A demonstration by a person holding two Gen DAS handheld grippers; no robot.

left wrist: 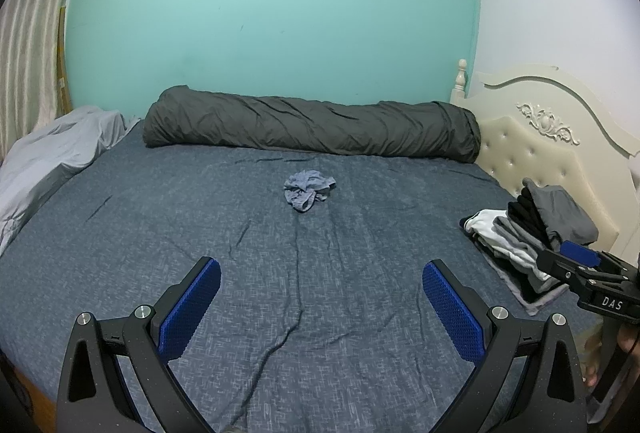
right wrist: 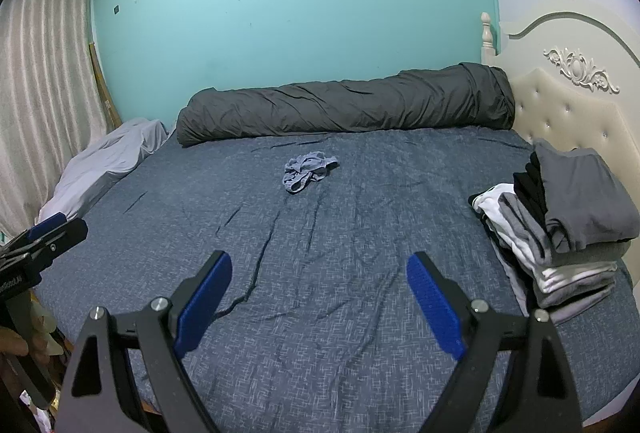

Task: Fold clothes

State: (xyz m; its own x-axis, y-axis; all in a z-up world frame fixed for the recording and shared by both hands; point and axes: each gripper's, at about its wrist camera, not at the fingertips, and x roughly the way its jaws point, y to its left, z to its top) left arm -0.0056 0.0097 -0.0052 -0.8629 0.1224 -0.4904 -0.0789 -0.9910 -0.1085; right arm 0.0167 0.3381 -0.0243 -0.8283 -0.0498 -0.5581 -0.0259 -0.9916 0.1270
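The left gripper (left wrist: 321,285) hangs over the bed (left wrist: 168,217) with its blue fingers (left wrist: 198,303) spread wide and nothing between them. A crumpled blue garment (left wrist: 308,190) lies mid-bed, well ahead. A stack of folded clothes (left wrist: 532,233) sits by the headboard (left wrist: 536,141), the right gripper (left wrist: 576,259) just beside it.

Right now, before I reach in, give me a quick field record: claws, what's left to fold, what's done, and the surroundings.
left claw: open, empty, above the bed
right claw: open, empty, above the bed
to fold: crumpled garment, mid-bed, untouched
done: stack by the headboard, leaning
bed: blue sheet, creased
far edge: duvet roll along the wall
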